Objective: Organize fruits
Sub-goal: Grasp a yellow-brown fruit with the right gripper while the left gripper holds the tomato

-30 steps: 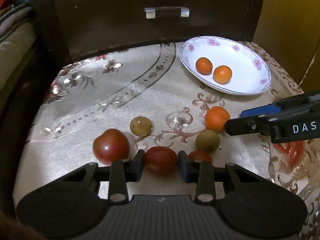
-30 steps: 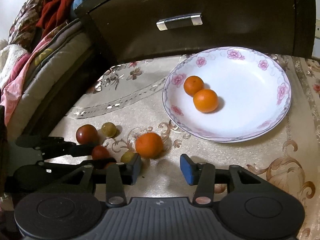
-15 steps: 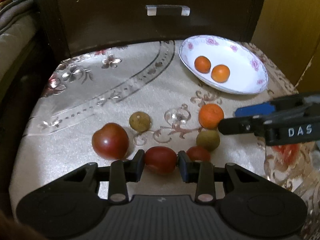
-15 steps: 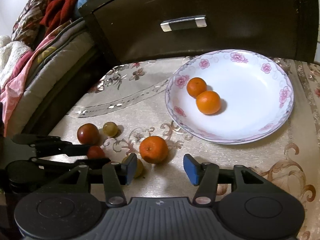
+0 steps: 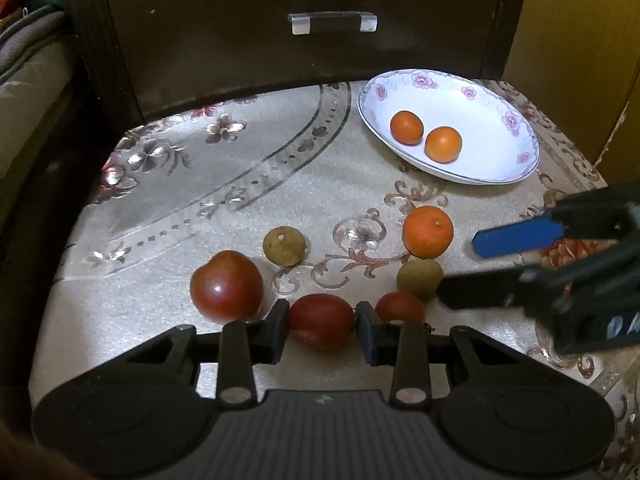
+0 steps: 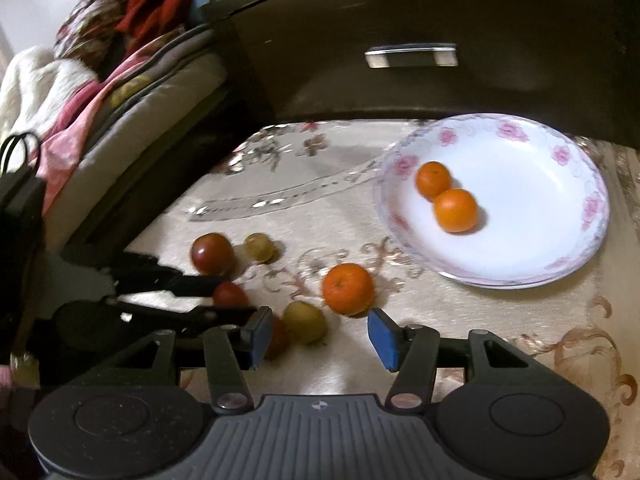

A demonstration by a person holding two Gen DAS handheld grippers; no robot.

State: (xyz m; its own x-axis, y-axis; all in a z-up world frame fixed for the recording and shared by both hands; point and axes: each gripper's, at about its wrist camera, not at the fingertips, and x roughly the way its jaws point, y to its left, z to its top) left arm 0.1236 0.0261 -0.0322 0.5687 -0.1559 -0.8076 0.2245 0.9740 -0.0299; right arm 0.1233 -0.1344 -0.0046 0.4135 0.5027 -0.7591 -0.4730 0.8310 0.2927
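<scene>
My left gripper (image 5: 322,322) is shut on a red tomato (image 5: 320,320) near the table's front edge. A bigger tomato (image 5: 226,290) lies to its left, a small one (image 5: 400,308) to its right. Two brownish-green fruits (image 5: 284,246) (image 5: 420,279) and a loose orange (image 5: 428,232) lie beyond. The white flowered plate (image 5: 492,128) holds two oranges (image 5: 406,127) (image 5: 443,144). My right gripper (image 6: 316,336) is open, just short of the loose orange (image 6: 348,289) and a green fruit (image 6: 304,322); it also shows in the left wrist view (image 5: 476,264).
A dark wooden drawer front (image 5: 304,40) with a metal handle (image 5: 332,24) stands behind the table. A bed with bedding and clothes (image 6: 80,92) lies to the left. A yellow wall (image 5: 576,40) is at the right. The tablecloth (image 5: 240,168) is patterned.
My right gripper has moved left and forward toward the loose orange and green fruit, still open. My left gripper has kept its hold on the tomato and lifted back slightly.
</scene>
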